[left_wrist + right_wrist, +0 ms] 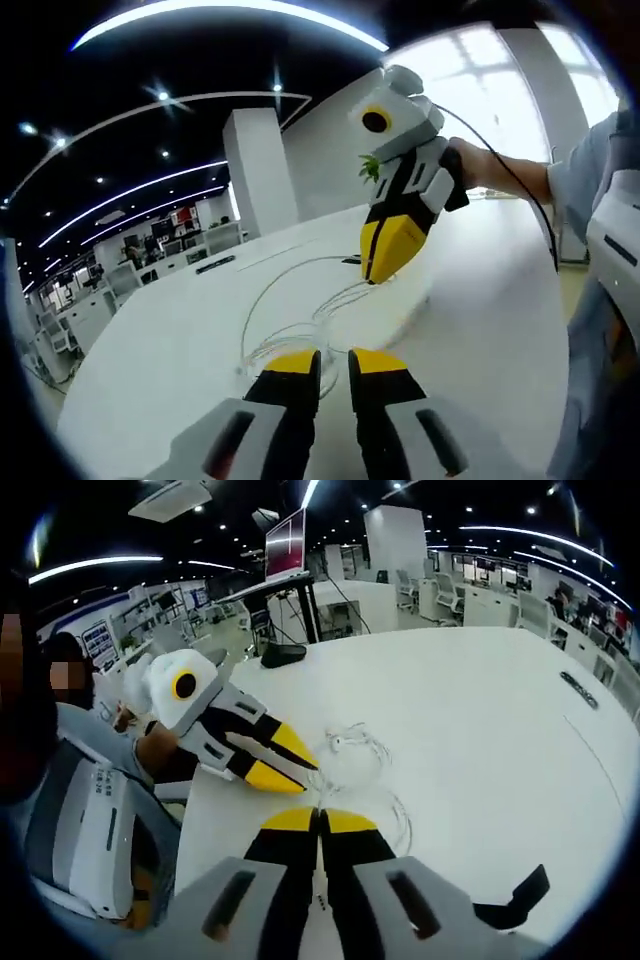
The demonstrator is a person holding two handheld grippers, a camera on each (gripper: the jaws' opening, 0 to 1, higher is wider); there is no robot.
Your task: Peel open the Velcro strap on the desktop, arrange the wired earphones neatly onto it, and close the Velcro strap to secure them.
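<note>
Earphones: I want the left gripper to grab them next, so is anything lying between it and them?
Nothing visible. The earphones lie loose on the white table just ahead of the left gripper. The right gripper is at the cable's far side, not in between.

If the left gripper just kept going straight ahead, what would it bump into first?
Most likely the loose loops of the white earphone cable lying on the table just ahead of the left gripper; depth is hard to judge.

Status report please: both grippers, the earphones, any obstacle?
Left gripper slightly open; right gripper shut, both at the earphones. Cable loose on table. Black strap apart. No obstacle.
</note>
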